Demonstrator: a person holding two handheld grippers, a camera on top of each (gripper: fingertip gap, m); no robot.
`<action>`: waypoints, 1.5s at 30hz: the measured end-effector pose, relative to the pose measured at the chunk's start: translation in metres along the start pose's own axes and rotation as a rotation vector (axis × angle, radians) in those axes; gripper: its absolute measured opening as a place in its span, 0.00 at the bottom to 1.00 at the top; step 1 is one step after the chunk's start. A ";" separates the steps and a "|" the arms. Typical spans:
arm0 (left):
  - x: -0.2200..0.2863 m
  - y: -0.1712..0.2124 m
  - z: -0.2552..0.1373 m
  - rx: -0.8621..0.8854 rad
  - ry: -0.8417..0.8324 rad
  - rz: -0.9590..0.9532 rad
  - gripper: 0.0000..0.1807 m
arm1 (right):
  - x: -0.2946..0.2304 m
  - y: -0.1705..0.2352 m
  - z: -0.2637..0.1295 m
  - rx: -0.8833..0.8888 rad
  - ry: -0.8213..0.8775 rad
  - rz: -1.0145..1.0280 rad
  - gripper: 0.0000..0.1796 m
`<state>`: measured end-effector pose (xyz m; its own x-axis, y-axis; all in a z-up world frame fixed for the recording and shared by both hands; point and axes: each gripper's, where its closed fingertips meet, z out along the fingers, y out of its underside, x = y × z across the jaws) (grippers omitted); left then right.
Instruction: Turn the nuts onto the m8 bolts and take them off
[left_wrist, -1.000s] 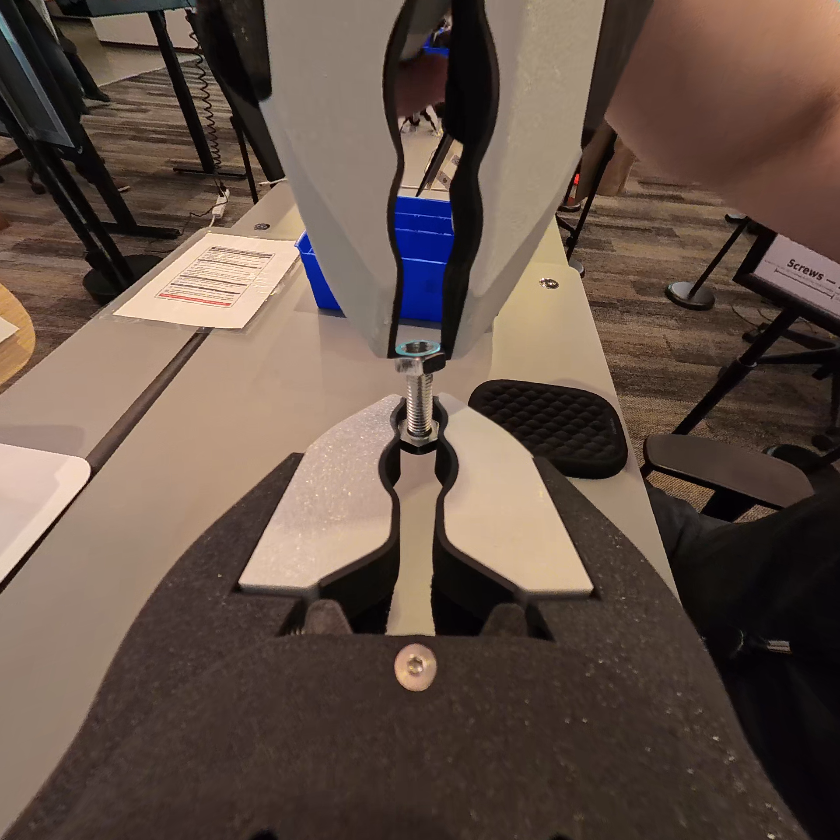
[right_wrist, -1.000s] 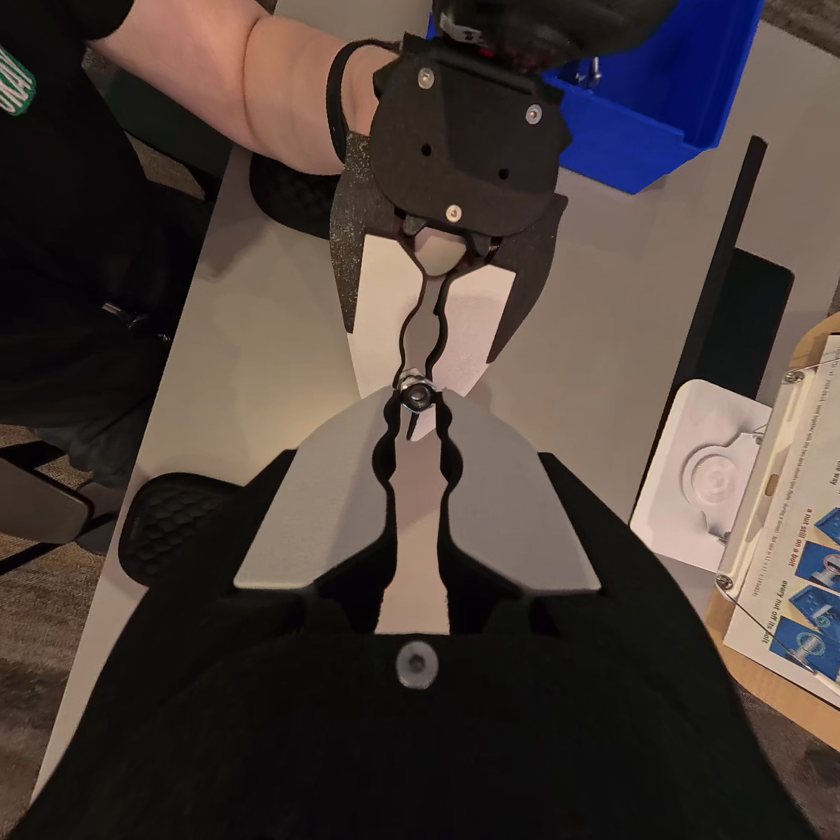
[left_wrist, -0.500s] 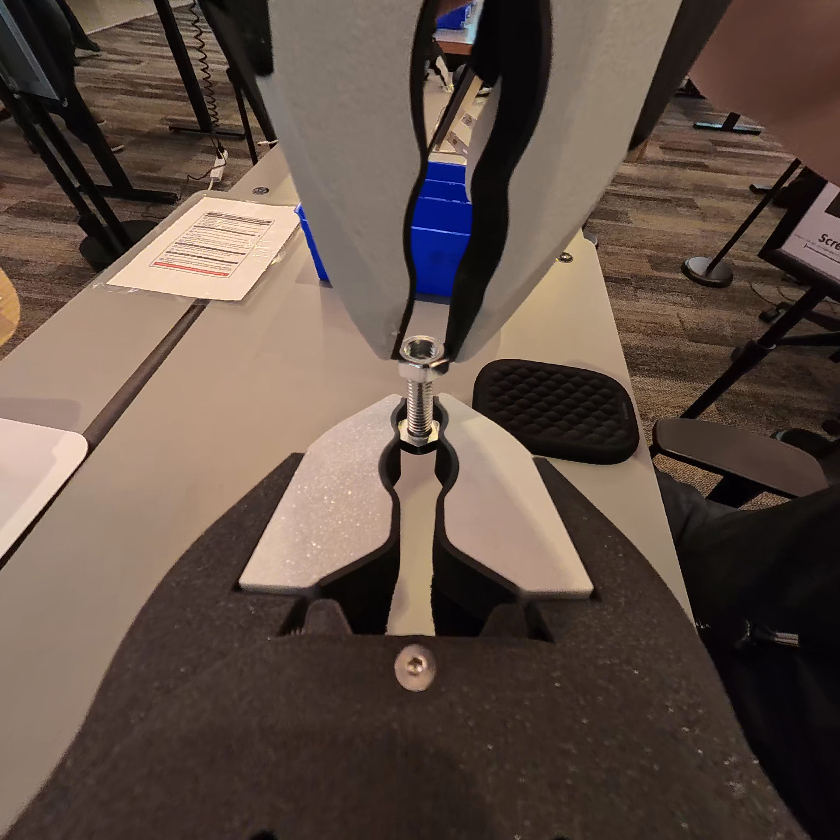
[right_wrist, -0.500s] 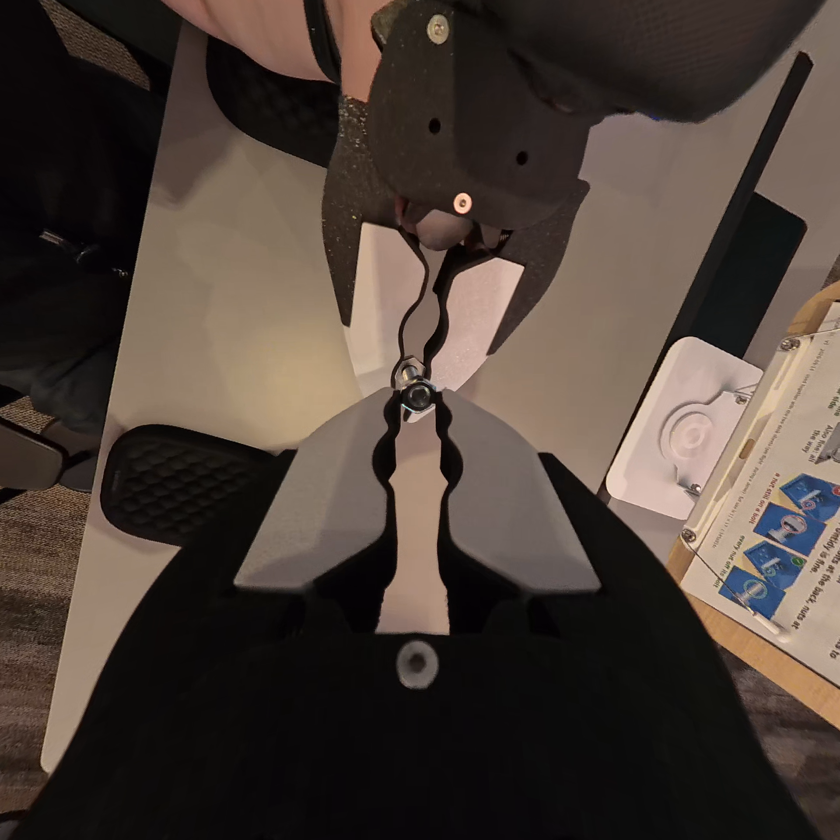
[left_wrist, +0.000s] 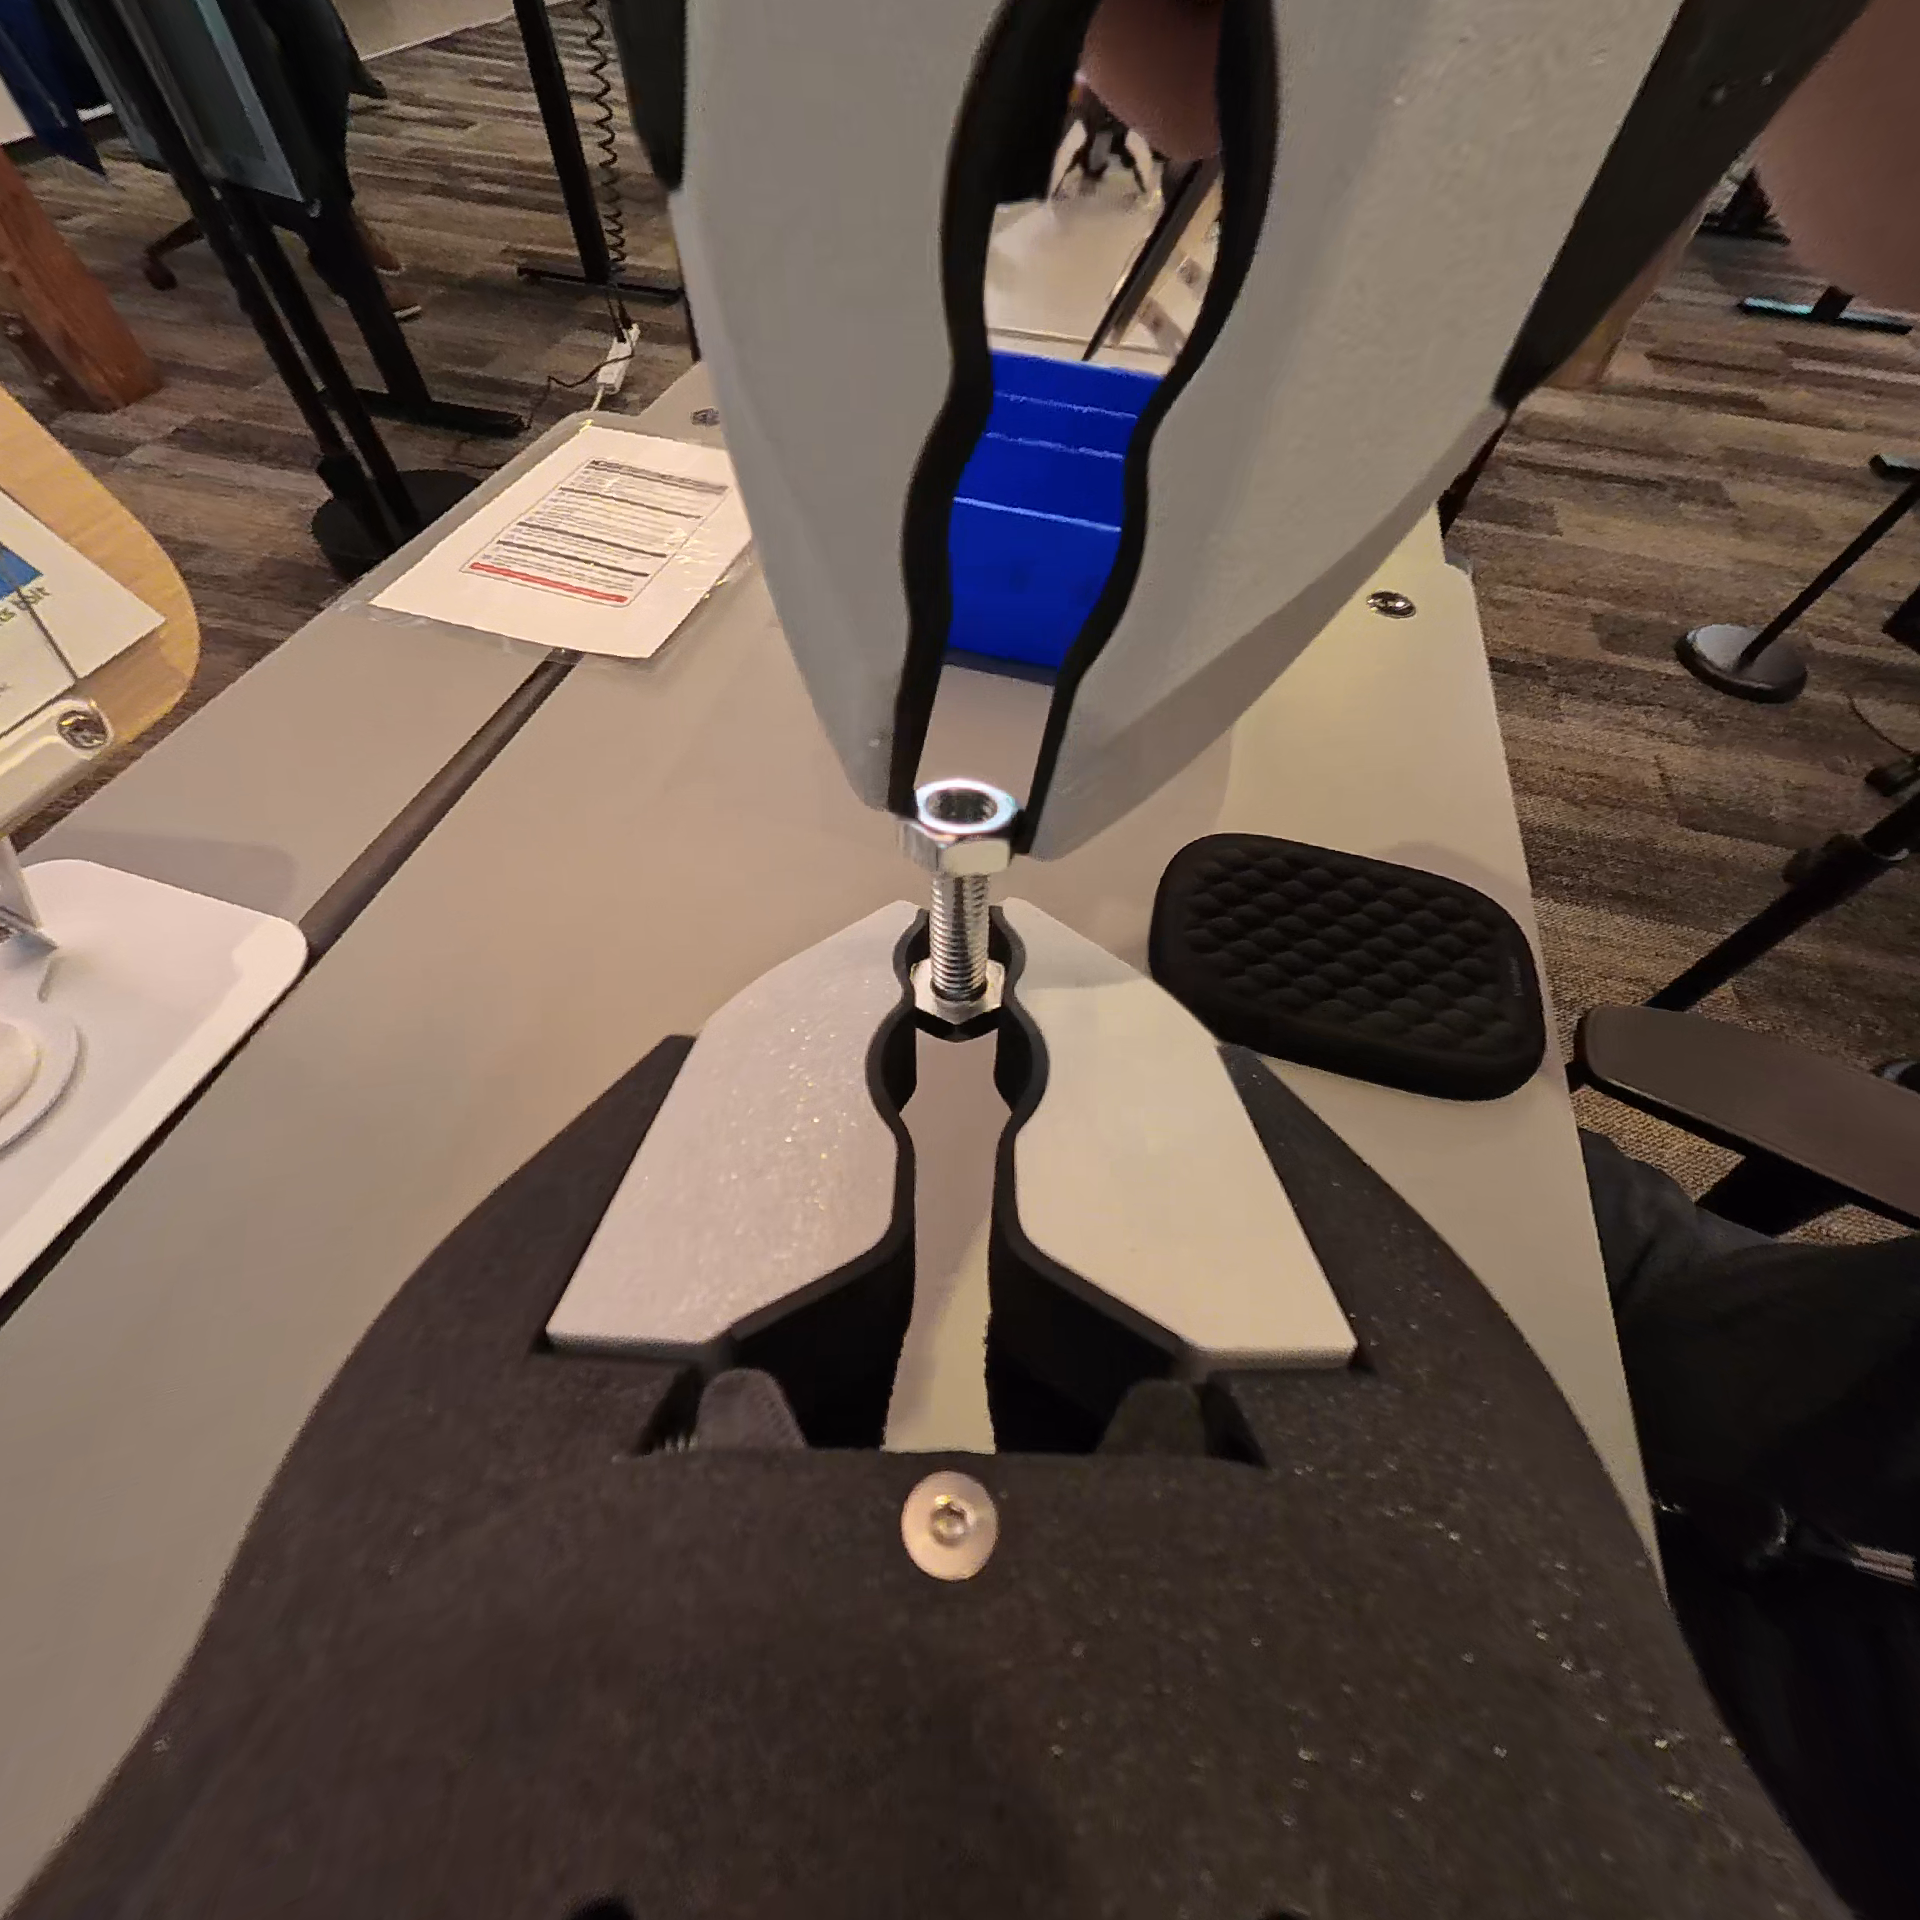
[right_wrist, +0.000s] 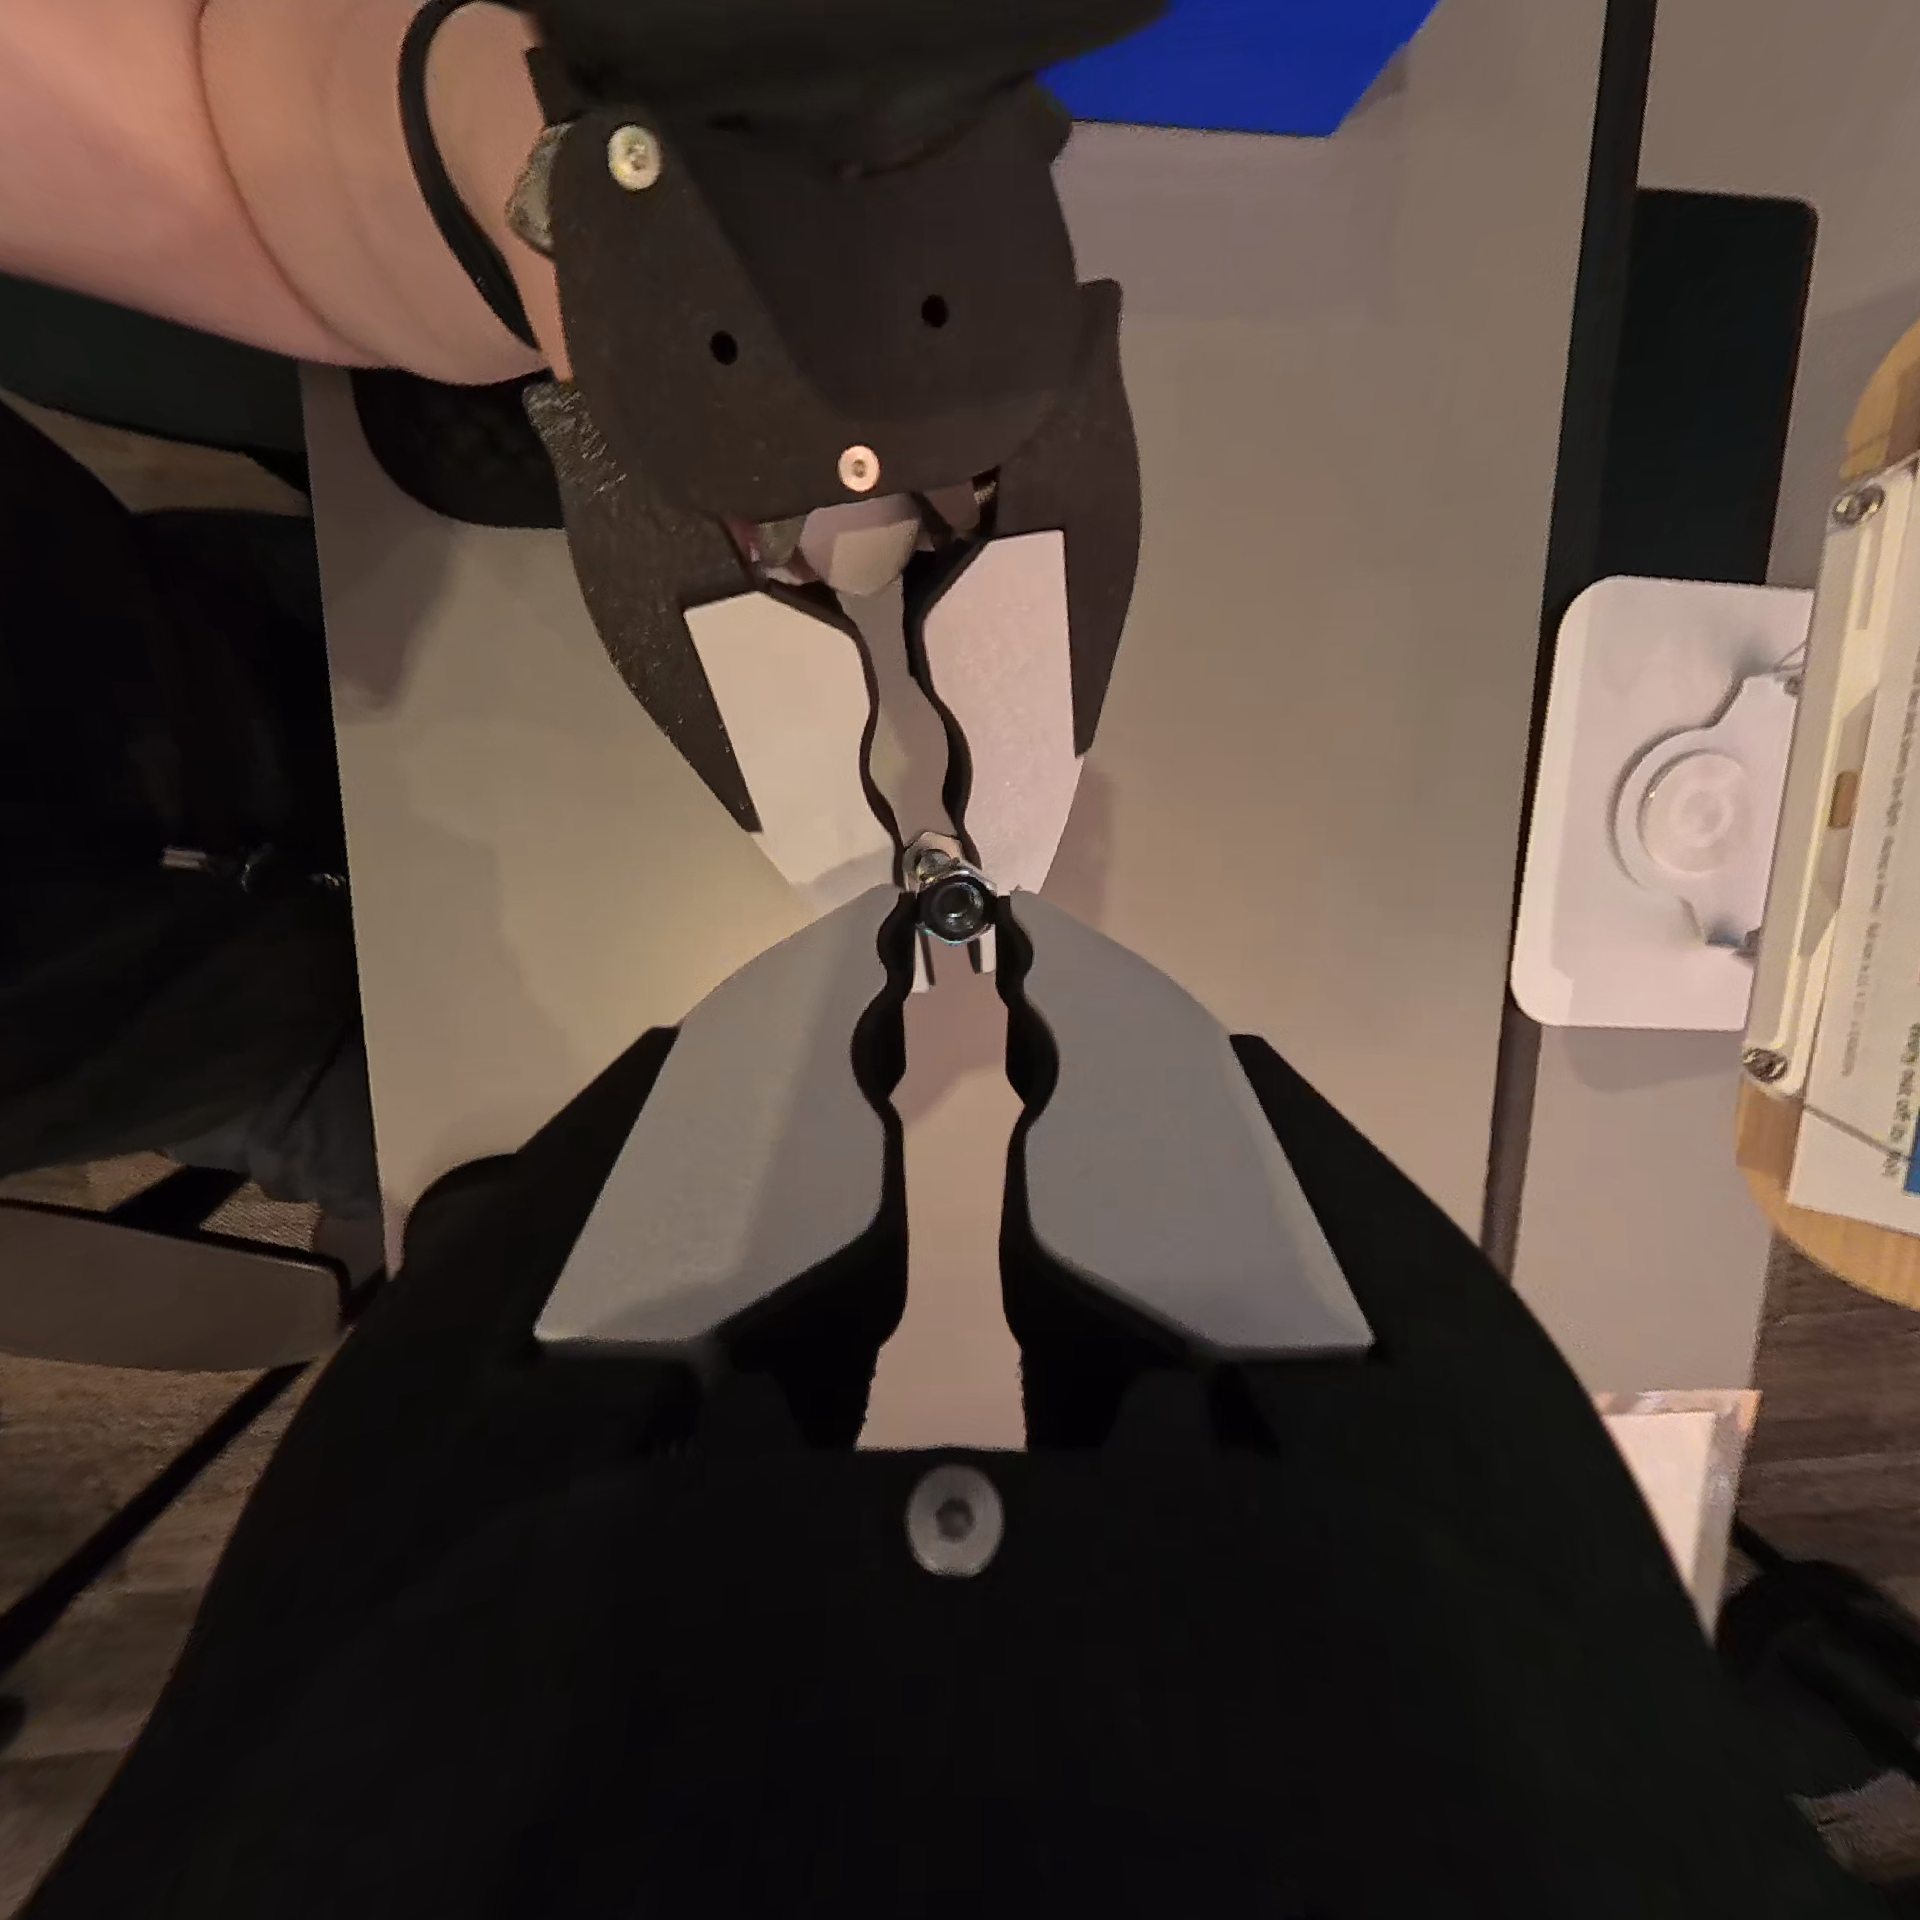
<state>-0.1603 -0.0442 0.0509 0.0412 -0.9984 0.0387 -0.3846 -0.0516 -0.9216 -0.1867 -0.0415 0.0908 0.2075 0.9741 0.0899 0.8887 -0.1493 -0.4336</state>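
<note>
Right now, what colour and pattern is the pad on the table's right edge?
Black quilted diamond-pattern pad; clearest in the left wrist view.

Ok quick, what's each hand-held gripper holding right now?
Left hand-held gripper: closed on the bolt head.
Right hand-held gripper: closed on the nut.

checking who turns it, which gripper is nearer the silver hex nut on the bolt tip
Right: the right gripper clamps the silver hex nut; the left gripper holds the threaded steel bolt lower down.

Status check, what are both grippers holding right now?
Left gripper shut on bolt head. Right gripper shut on nut at thread tip. Nothing in the way.
</note>
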 end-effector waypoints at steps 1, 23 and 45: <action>-0.001 0.000 0.000 -0.003 -0.010 -0.003 0.06 | 0.001 0.000 0.001 0.002 0.004 0.029 0.08; -0.033 0.012 0.001 -0.066 -0.219 -0.041 0.05 | 0.023 0.000 0.014 0.051 0.113 0.529 0.08; -0.034 0.006 -0.007 -0.030 -0.192 -0.041 0.05 | 0.030 -0.010 0.004 0.117 0.153 0.368 0.18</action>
<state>-0.1706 -0.0111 0.0467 0.2320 -0.9727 -0.0010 -0.4057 -0.0959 -0.9090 -0.1910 -0.0102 0.0942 0.5687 0.8217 0.0386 0.6933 -0.4535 -0.5600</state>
